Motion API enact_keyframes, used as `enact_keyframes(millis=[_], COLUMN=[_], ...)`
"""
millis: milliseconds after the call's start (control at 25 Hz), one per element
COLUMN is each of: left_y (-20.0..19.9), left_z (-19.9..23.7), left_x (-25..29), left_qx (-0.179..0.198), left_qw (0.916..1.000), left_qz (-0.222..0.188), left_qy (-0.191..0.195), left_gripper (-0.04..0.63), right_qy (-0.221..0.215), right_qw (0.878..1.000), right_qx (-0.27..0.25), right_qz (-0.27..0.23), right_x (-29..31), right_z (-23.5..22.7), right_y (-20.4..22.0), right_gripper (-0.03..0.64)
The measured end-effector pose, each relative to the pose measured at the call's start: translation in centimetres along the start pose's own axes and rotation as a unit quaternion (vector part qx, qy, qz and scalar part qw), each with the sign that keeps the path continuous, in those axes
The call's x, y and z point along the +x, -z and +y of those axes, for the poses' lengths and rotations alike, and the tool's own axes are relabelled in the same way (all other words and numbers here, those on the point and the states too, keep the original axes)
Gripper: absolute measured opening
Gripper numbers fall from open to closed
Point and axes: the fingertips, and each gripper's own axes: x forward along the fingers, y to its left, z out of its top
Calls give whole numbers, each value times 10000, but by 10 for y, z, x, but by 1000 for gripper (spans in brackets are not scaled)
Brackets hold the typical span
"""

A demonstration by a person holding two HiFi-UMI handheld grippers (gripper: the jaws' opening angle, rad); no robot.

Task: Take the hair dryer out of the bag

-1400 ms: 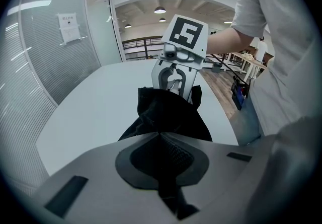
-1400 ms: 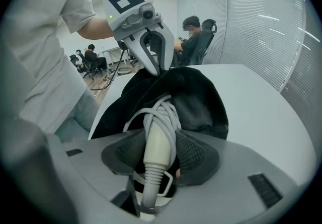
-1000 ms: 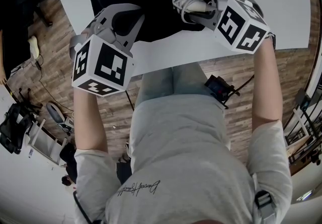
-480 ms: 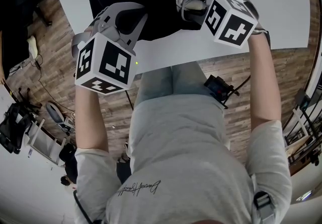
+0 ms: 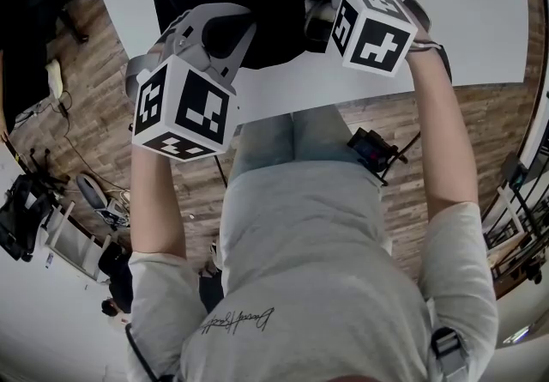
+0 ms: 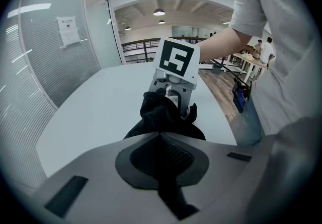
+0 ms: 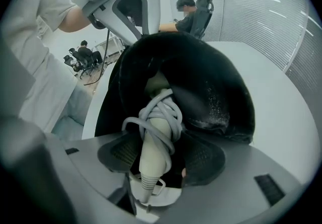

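The right gripper (image 7: 162, 153) has its fingers (image 7: 206, 157) spread wide; they have just been opening. Between them stands the cream handle (image 7: 152, 142) of the hair dryer, and the pads do not appear to press on it. A grey cord (image 7: 157, 113) is wound in loops around the handle. The handle's long axis runs nearly straight along the line the gripper points. Its ribbed cord end sits deep between the fingers, close to the gripper body. Its far end goes into the open mouth of the black bag (image 7: 214, 79), where the dryer's head is hidden.

The left gripper (image 6: 160, 142) has its fingers (image 6: 177, 156) pressed together on a fold of the bag's black fabric. It pinches the bag at the side away from the handle. The bag lies on the white worktop (image 6: 90, 109).

The right hand is the one at the dryer. The left hand only anchors the bag. The coming move likely calls for the right fingers to close across the handle and draw it back along its own axis, out of the mouth. The loose cord loops could snag on the fabric.
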Motion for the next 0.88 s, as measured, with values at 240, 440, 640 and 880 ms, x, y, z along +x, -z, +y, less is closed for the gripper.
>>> enact_keyframes(millis=[240, 440, 640, 880], left_y=[1, 5, 8, 10], left_z=[0, 1, 0, 2], left_x=[1, 1, 2, 2], left_qx=[-11, -11, -24, -31], left_qw=[10000, 10000, 9999, 9999], left_qz=[25, 75, 127, 148], left_qy=[6, -1, -19, -23], left_gripper=[17, 17, 17, 17], right_qy=[177, 160, 215, 252], right_qw=[9993, 9982, 9969, 9964], right_qx=[-46, 3, 100, 111], right_qz=[-316, -570, -752, -801], right_x=[-3, -7, -18, -30], right_z=[0, 2, 3, 3], right_y=[-3, -8, -10, -9], right_gripper=[238, 230, 225, 224])
